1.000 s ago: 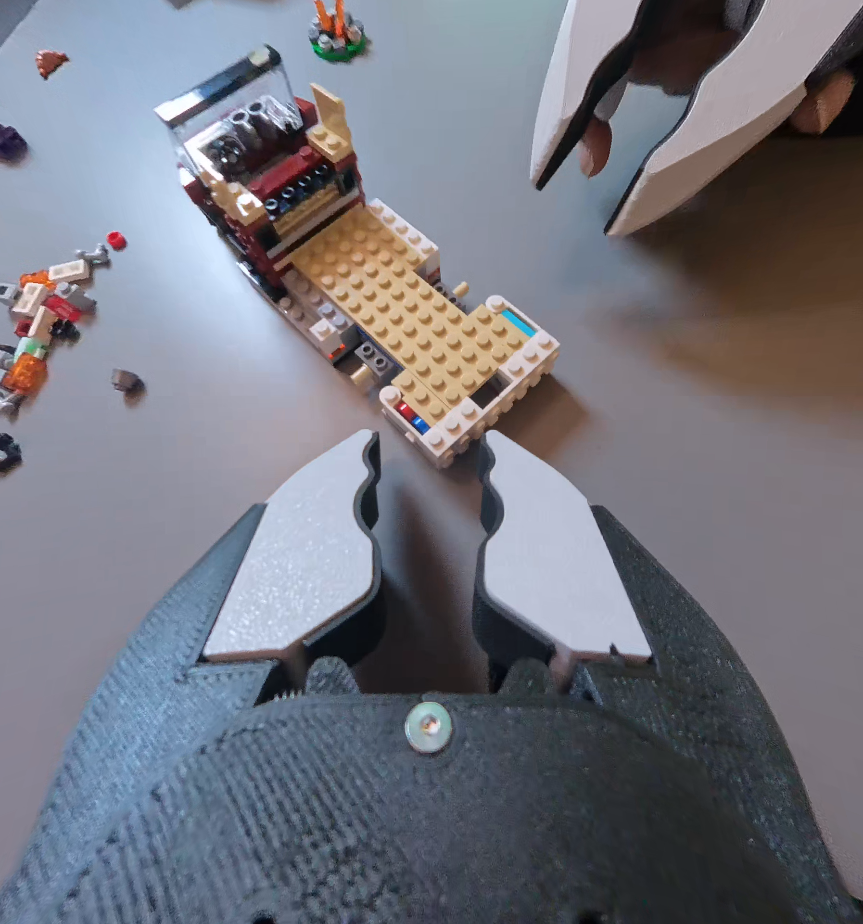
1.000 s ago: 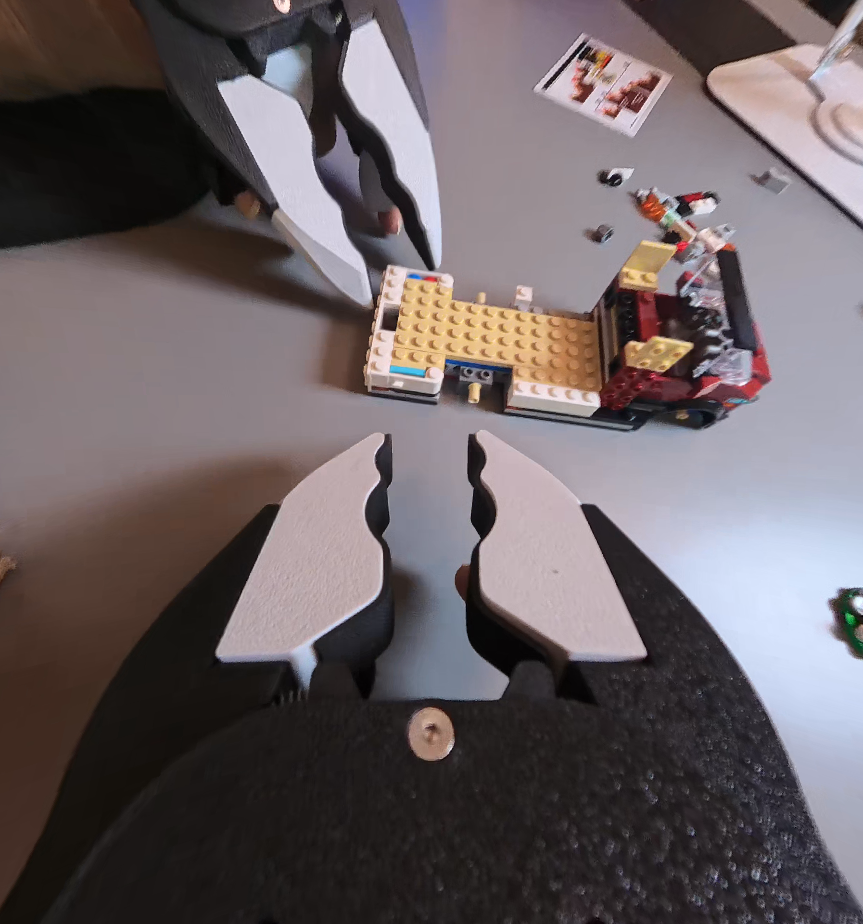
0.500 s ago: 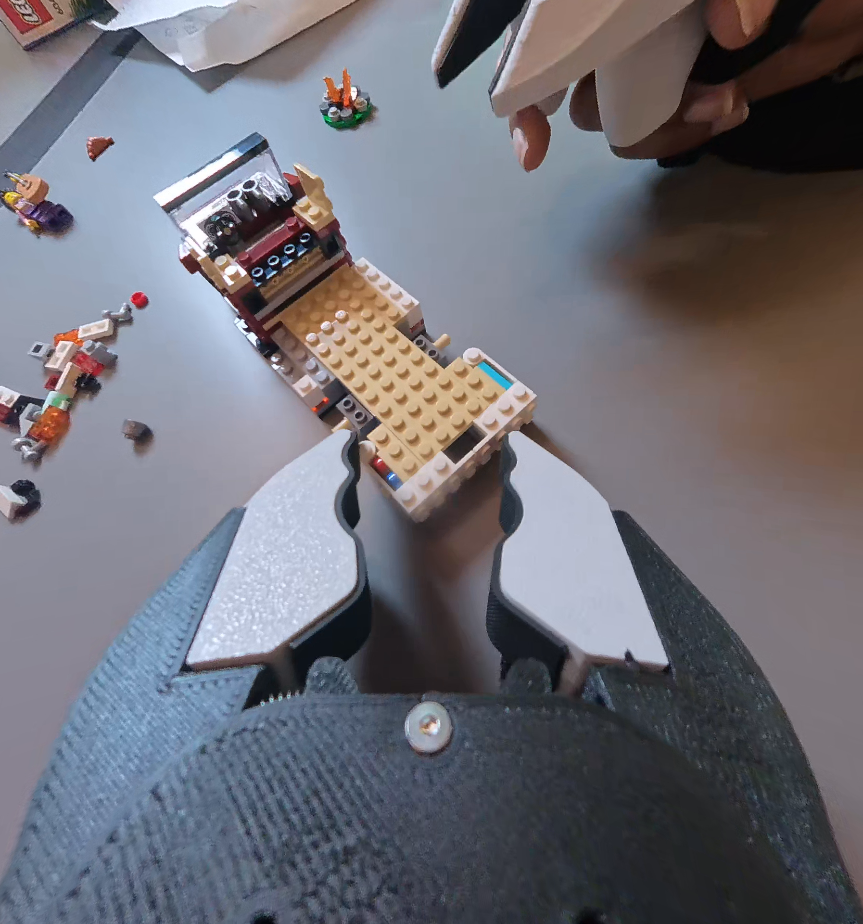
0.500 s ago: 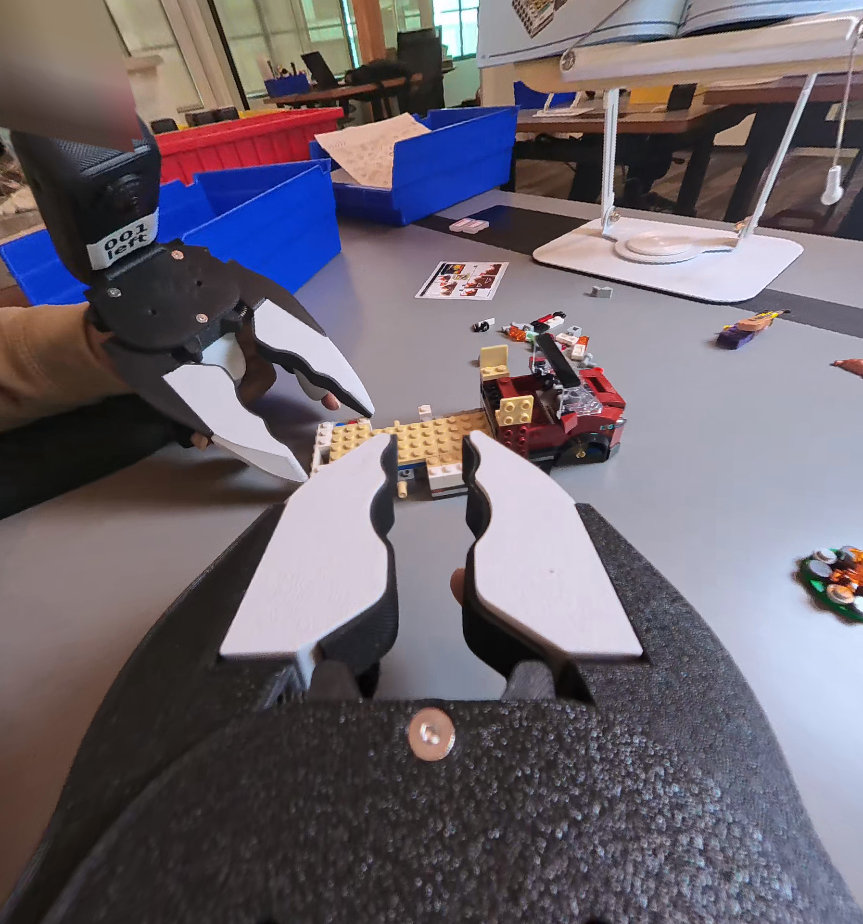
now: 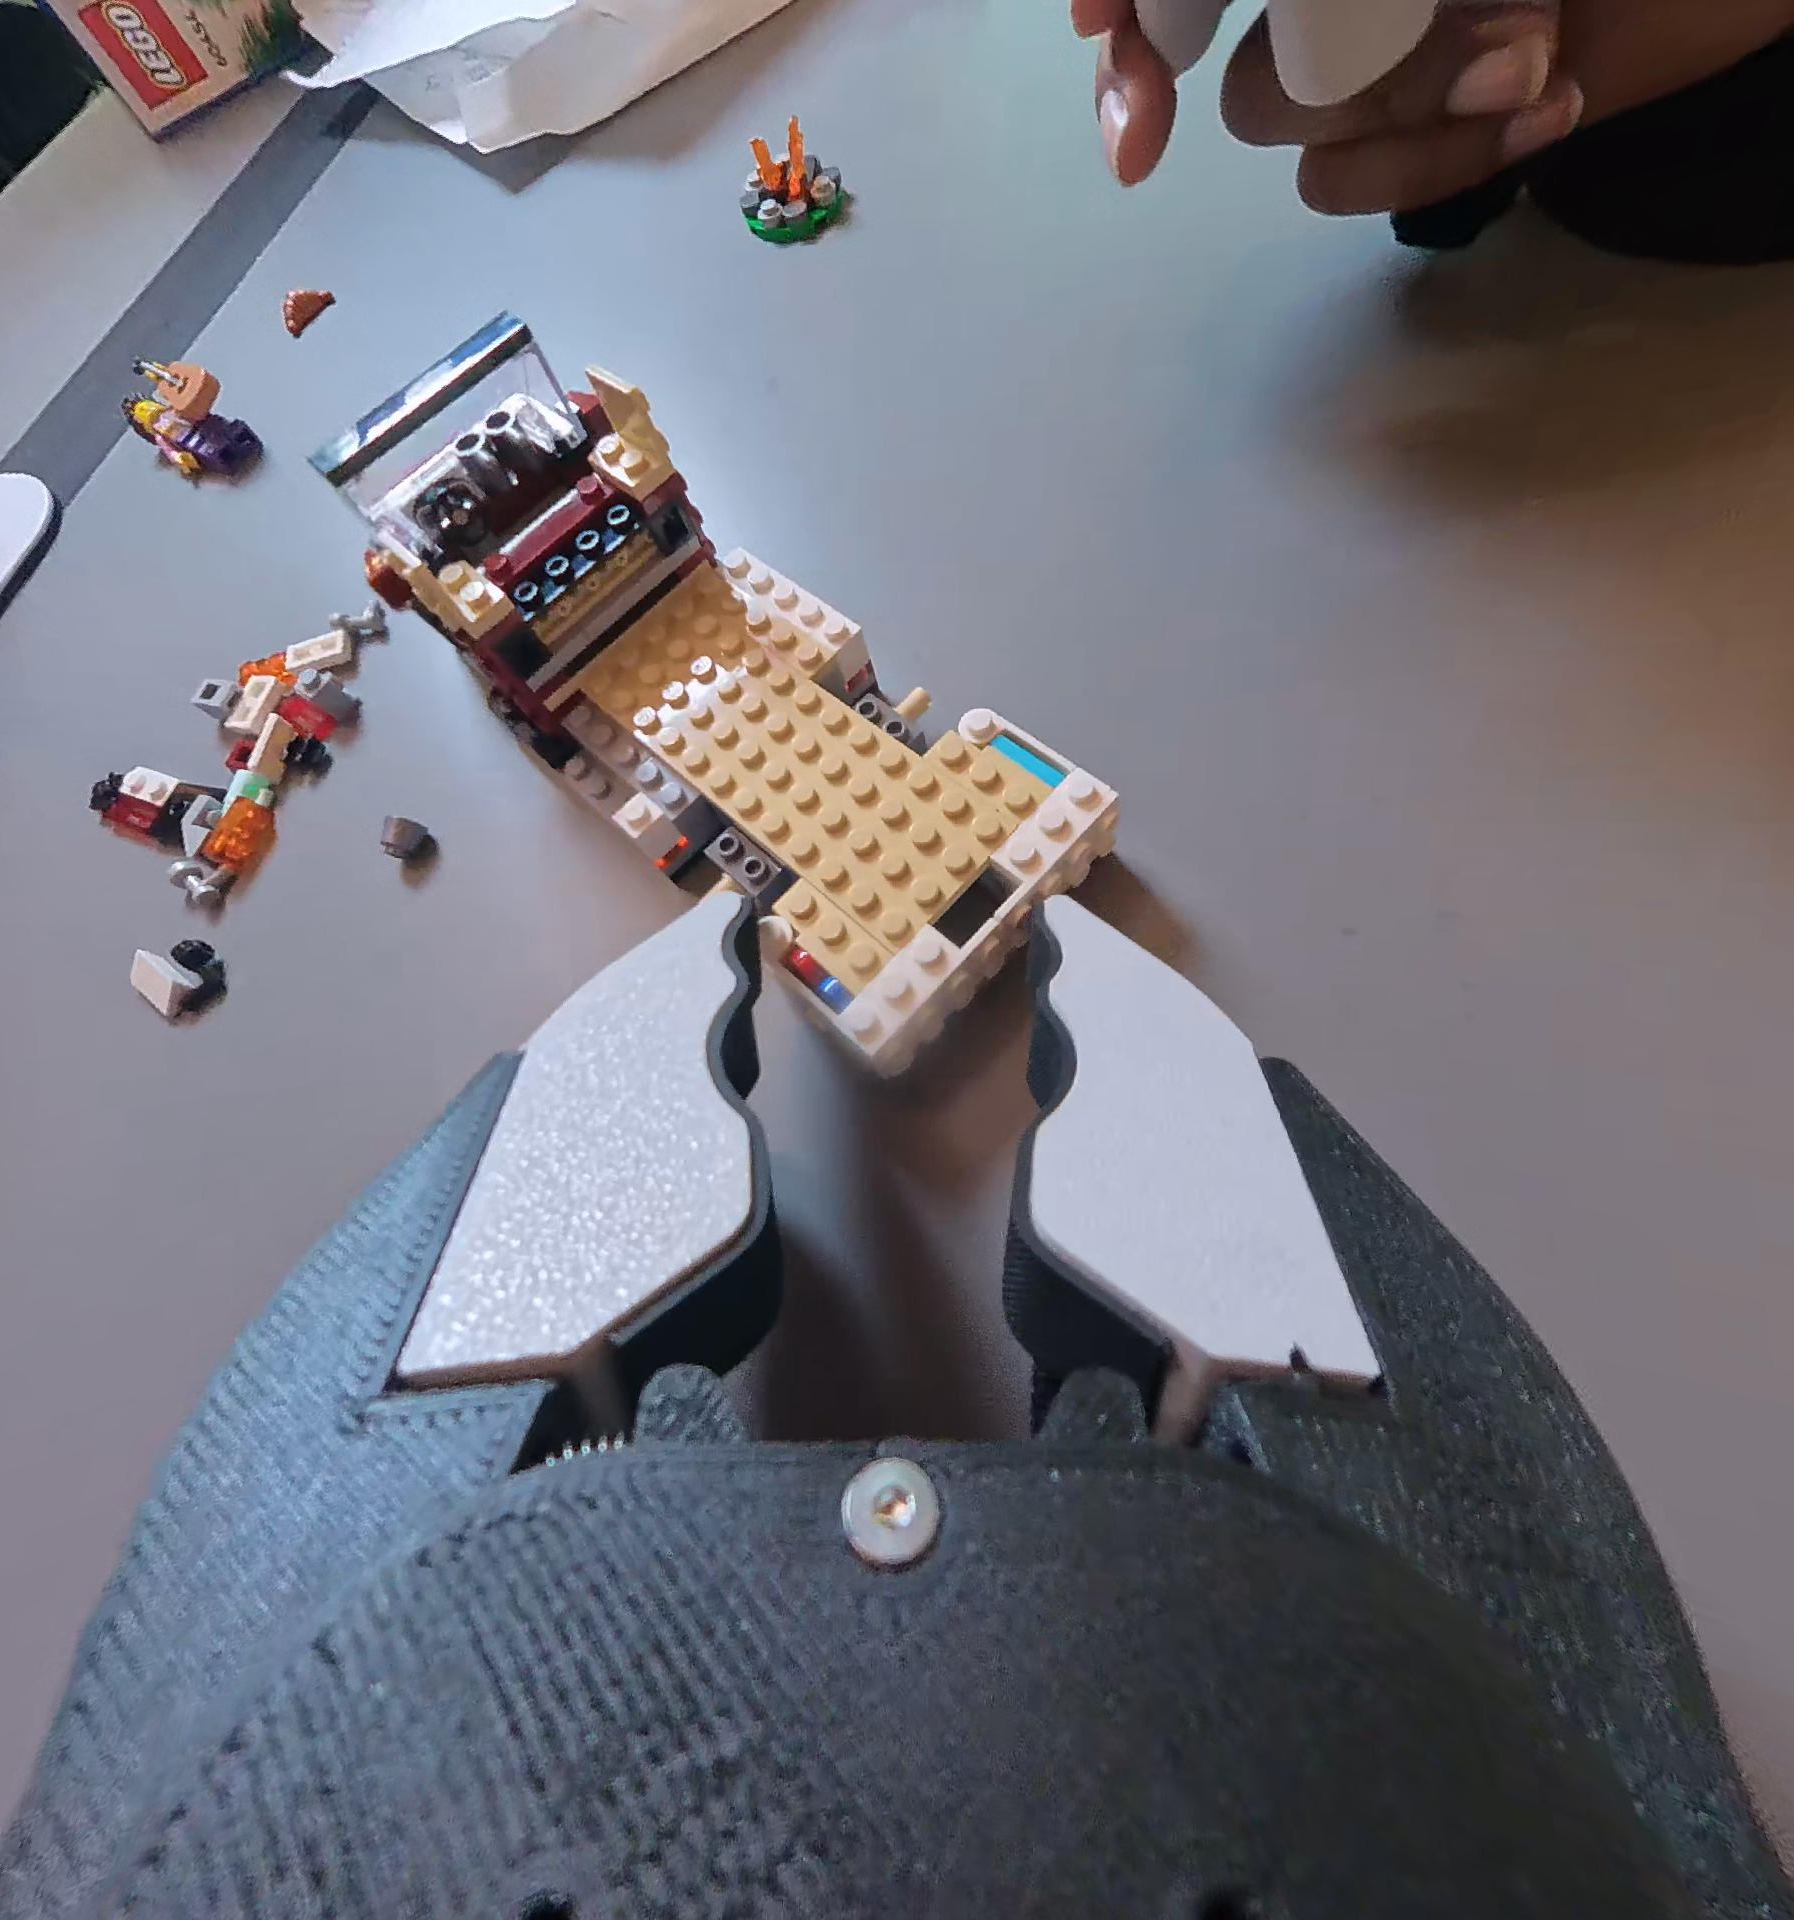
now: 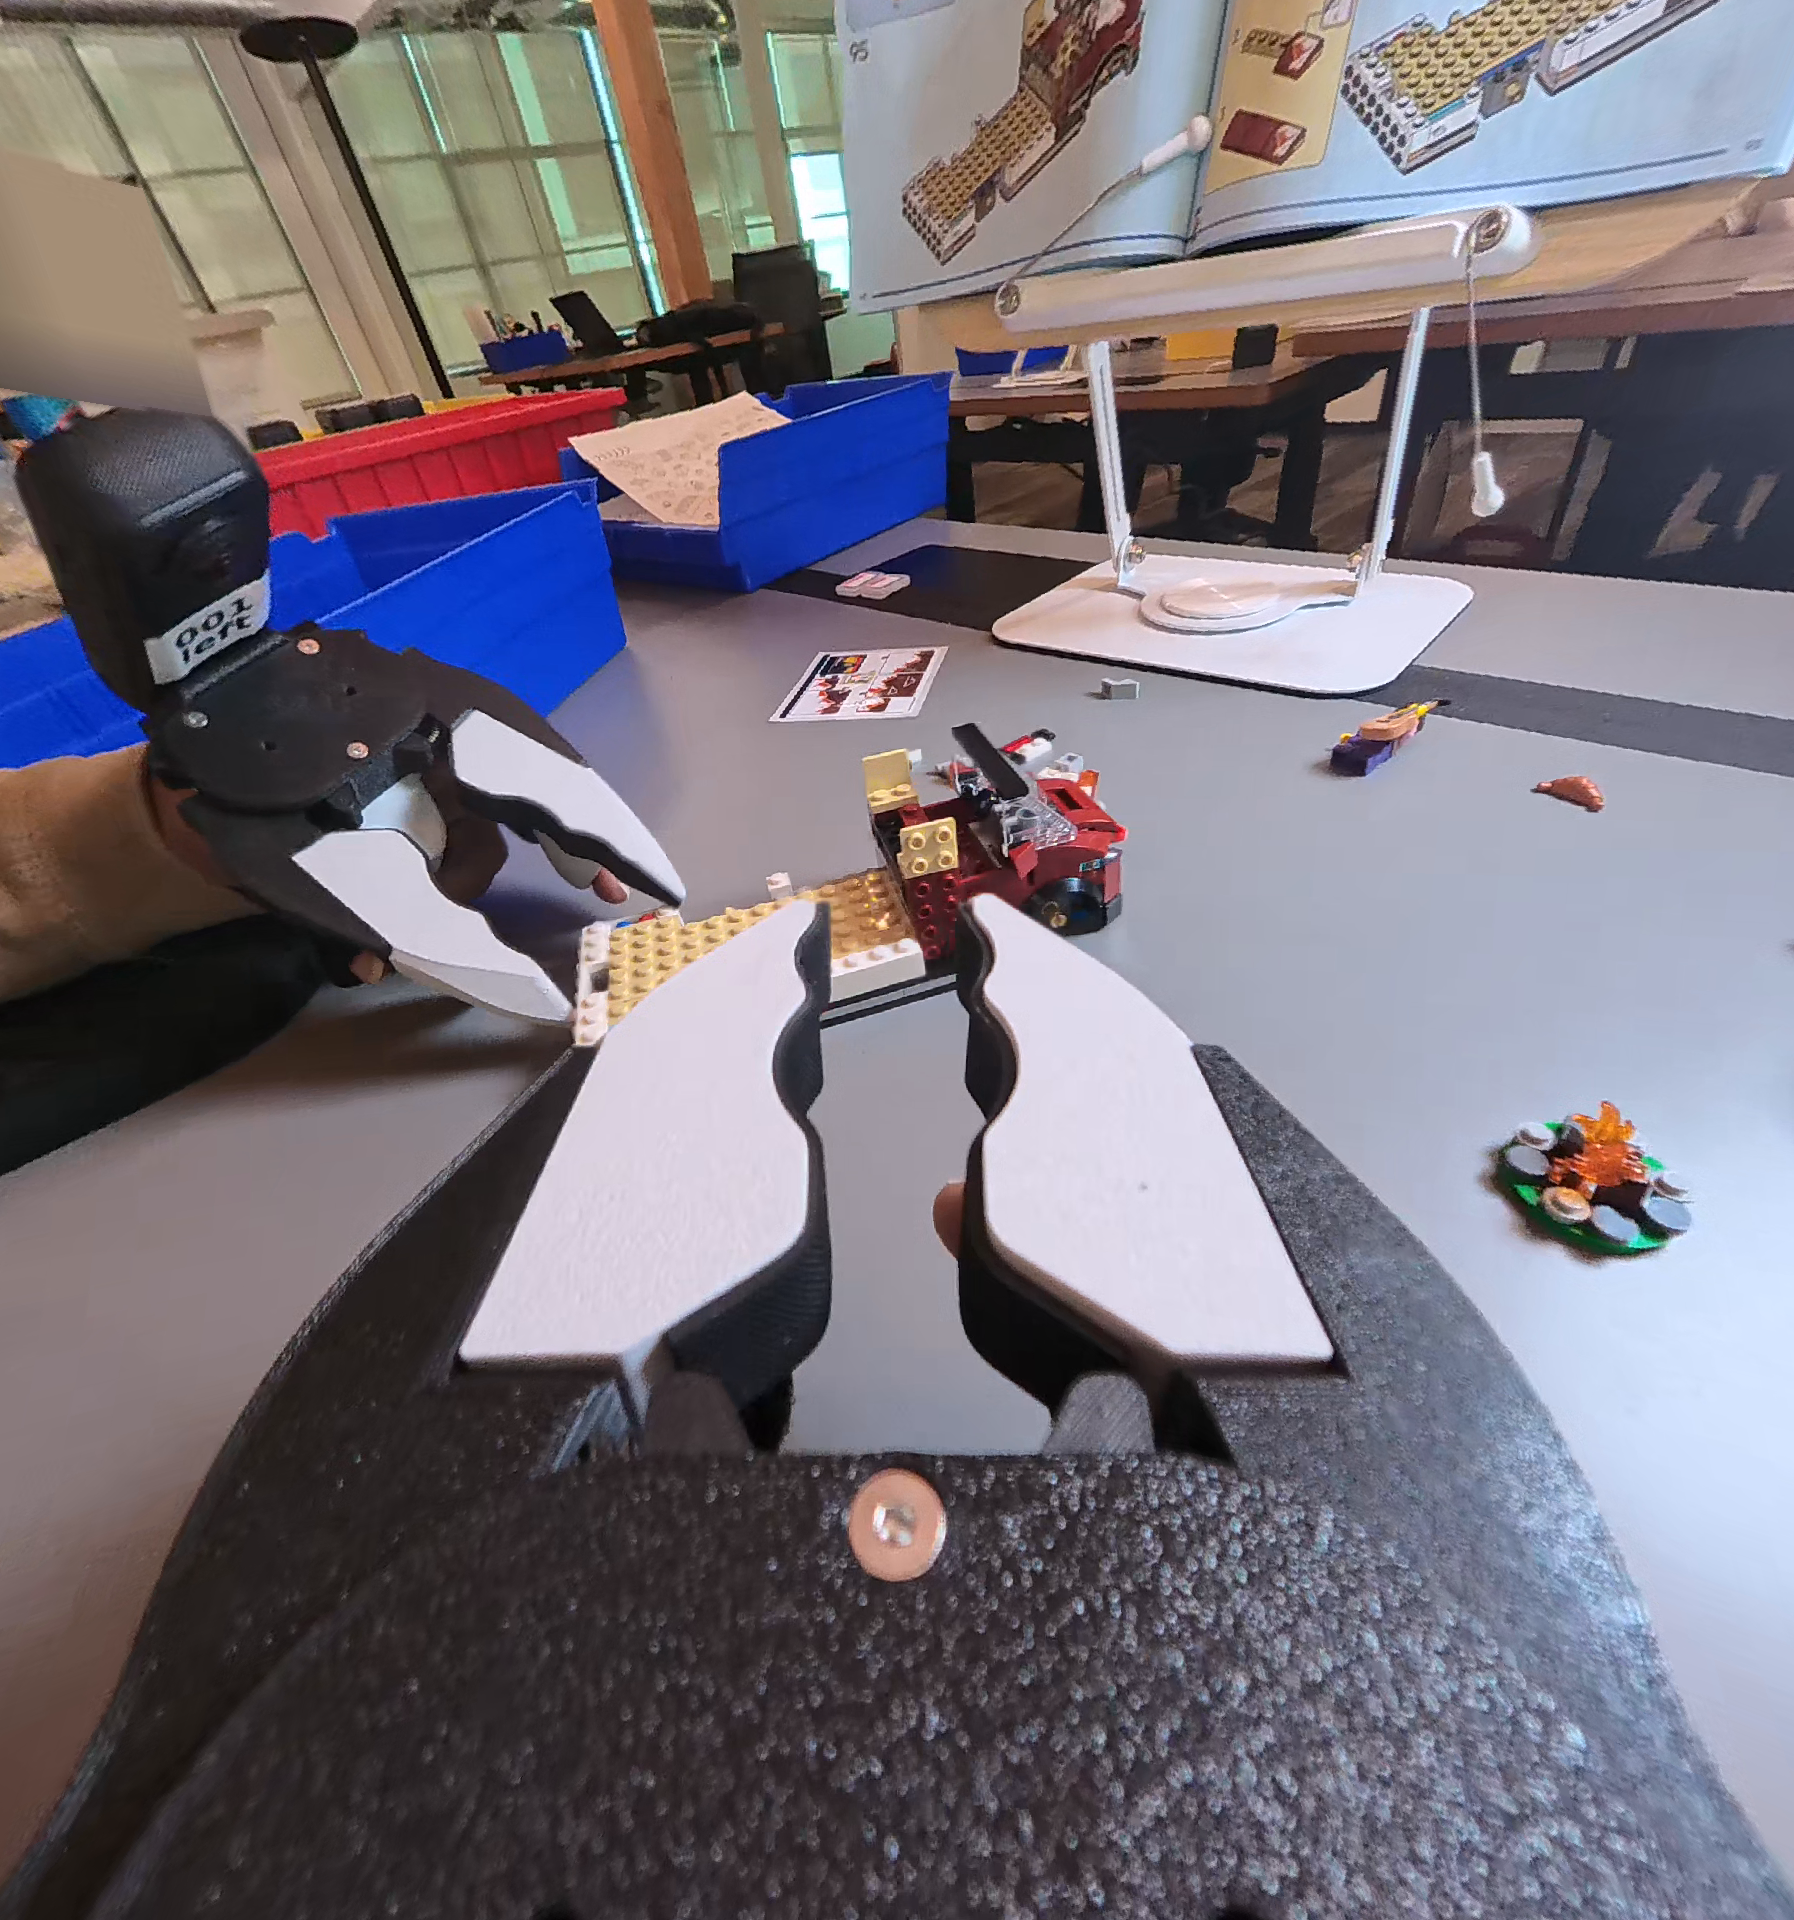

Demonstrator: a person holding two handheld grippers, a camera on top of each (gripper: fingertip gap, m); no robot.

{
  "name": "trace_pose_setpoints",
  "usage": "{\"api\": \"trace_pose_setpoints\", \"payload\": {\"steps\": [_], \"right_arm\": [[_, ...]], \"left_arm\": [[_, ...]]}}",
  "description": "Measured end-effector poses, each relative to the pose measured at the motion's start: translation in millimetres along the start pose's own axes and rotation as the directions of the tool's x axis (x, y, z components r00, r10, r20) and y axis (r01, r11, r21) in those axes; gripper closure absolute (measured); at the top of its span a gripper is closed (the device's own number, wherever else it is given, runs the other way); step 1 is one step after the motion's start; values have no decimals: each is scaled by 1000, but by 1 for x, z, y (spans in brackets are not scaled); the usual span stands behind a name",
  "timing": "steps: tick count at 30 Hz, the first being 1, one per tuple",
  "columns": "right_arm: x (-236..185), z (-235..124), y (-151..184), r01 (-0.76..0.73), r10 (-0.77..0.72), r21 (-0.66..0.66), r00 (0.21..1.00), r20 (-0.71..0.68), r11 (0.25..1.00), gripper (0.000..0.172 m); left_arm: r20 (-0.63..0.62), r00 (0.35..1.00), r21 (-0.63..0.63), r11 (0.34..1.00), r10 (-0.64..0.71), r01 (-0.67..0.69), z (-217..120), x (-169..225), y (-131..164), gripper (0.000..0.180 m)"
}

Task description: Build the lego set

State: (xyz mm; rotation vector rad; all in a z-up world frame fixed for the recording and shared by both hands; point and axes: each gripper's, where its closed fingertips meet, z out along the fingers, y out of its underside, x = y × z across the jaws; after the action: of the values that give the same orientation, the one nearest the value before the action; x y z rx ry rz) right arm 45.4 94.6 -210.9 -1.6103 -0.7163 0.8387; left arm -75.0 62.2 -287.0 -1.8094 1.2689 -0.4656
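My left gripper (image 5: 888,920) sits low at the white rear end of the brick-built truck (image 5: 768,748), which stands on the grey table (image 5: 1392,831). My left jaws are spread wide and straddle that end: the left fingertip (image 5: 721,930) is just beside the corner with the small red and blue pieces, and the right fingertip (image 5: 1054,925) lies against the other white corner. Whether the pads actually press on the bricks I cannot tell; from the other side both tips look to be touching the white edge. The truck has a tan studded bed, a dark red cab and a clear windshield at its far end. My right gripper (image 6: 888,914) is raised off the table beside the truck's long side, its jaws part-way apart with nothing between the pads; past its tips I see the tan bed and the cab. A scatter of loose small bricks (image 5: 249,748) lies left of the truck, a little brick campfire on a green disc (image 6: 1594,1179) well to the right, and a purple minifigure piece (image 6: 1376,732) further off. Behind stand a white book stand (image 6: 1236,613) holding an open instruction booklet (image 6: 1288,94), a small printed leaflet (image 6: 862,681), and blue bins (image 6: 789,488) and a red bin (image 6: 436,457).
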Motion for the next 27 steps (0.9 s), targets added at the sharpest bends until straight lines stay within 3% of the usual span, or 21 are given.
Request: {"api": "trace_pose_setpoints", "payload": {"steps": [7, 27], "right_arm": [[8, -3, -4, -57, 58, 28, 998, -5, 998, 149], [8, -3, -5, 59, -56, 30, 995, -77, 998, 150]], "left_arm": [[-13, 1000, 9, 1000, 21, -21, 0, 1, 0, 132], [-61, 988, 32, 990, 139, -137, 16, 3, -11, 138]]}}
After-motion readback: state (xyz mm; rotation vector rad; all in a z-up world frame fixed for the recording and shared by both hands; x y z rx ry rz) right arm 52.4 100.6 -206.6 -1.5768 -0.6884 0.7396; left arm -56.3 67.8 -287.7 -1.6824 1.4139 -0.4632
